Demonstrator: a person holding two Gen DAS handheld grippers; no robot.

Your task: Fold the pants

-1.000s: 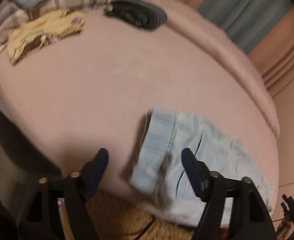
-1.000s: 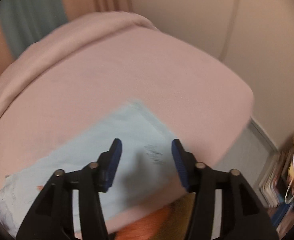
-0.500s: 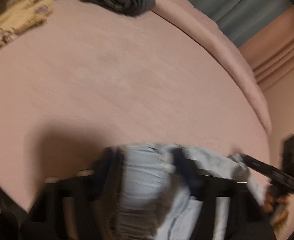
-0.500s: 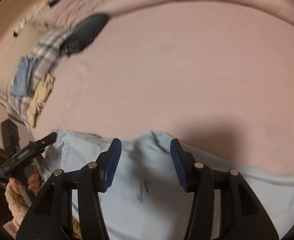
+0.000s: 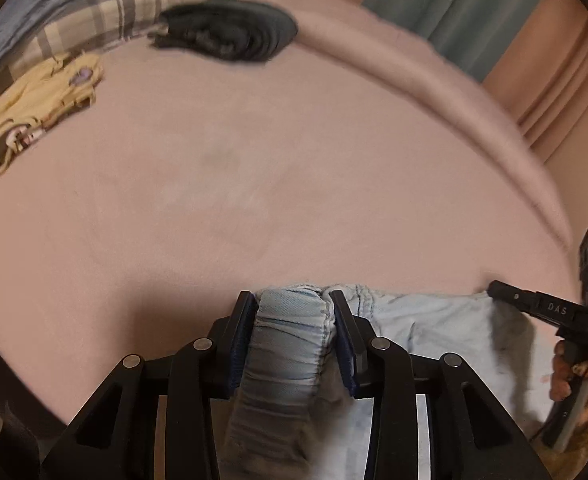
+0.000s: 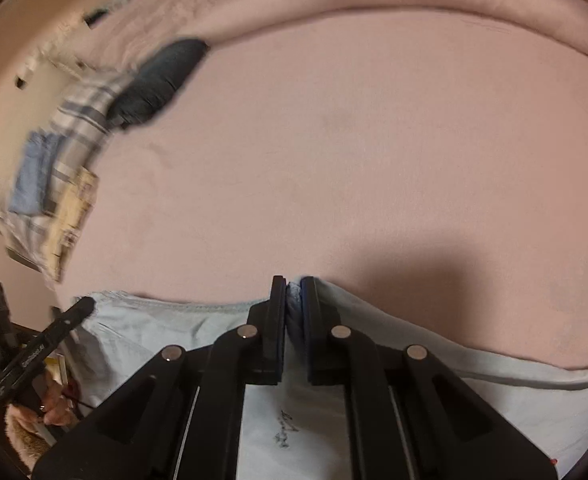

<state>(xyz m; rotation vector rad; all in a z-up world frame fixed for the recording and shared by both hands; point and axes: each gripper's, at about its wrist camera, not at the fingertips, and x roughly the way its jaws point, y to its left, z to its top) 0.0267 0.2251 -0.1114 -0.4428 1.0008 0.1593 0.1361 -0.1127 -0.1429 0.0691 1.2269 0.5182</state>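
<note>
Light blue pants (image 5: 434, 320) lie flat along the near edge of the pink bed (image 5: 254, 180). My left gripper (image 5: 292, 300) points down at their gathered elastic waistband (image 5: 286, 344); its jaws are closing and the pads press on the bunched band from both sides. In the right wrist view my right gripper (image 6: 293, 284) is shut on a small pinch of the pants (image 6: 474, 380) at their far edge. Each gripper shows at the edge of the other's view, held by a hand (image 5: 566, 376).
At the bed's far left lie a dark folded garment (image 5: 230, 36), a plaid cloth (image 5: 106, 4) with a blue piece (image 5: 22, 24) on it, and a yellow garment (image 5: 34, 100). A rolled pink blanket (image 5: 434, 76) runs along the far side; curtains (image 5: 474, 12) hang behind.
Both grippers came down onto the pants at the bed's near edge. The left jaws narrowed onto the waistband. The right gripper swung round to face across the bed and shut on the fabric.
</note>
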